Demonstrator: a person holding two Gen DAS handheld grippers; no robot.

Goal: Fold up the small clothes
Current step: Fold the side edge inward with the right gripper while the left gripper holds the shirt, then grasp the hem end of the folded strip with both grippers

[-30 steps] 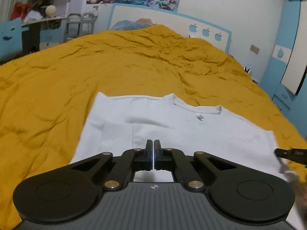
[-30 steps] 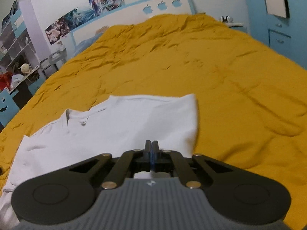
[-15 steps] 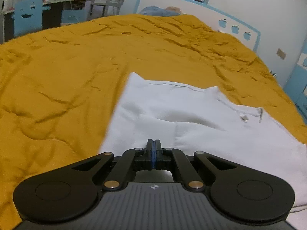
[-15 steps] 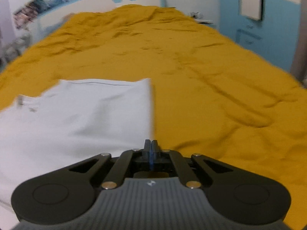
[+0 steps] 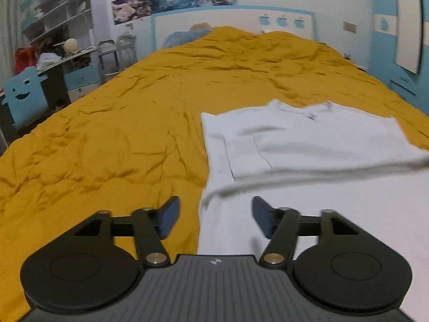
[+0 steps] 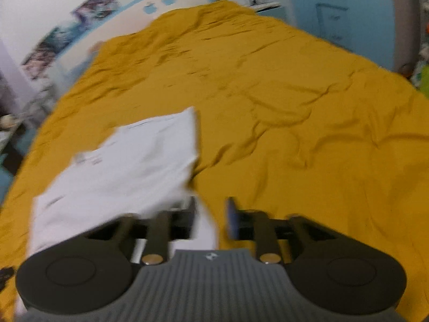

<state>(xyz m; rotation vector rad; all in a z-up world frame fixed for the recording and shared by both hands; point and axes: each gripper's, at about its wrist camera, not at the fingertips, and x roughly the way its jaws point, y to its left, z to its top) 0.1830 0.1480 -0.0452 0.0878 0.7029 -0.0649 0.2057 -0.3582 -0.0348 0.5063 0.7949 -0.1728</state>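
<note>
Both grippers, left (image 5: 213, 216) and right (image 6: 210, 218), were pinched shut half a second ago and now stand wide apart, holding nothing. That release suggests one fold is laid. Cloth of the white T-shirt (image 5: 308, 145) lies between each pair of fingers on the mustard bedspread (image 5: 120, 134).

Bed (image 5: 134, 134): wide, covered in a wrinkled mustard-yellow quilt. Lying directly on it: one white T-shirt (image 5: 308, 145), partly folded, collar toward the headboard.
</note>
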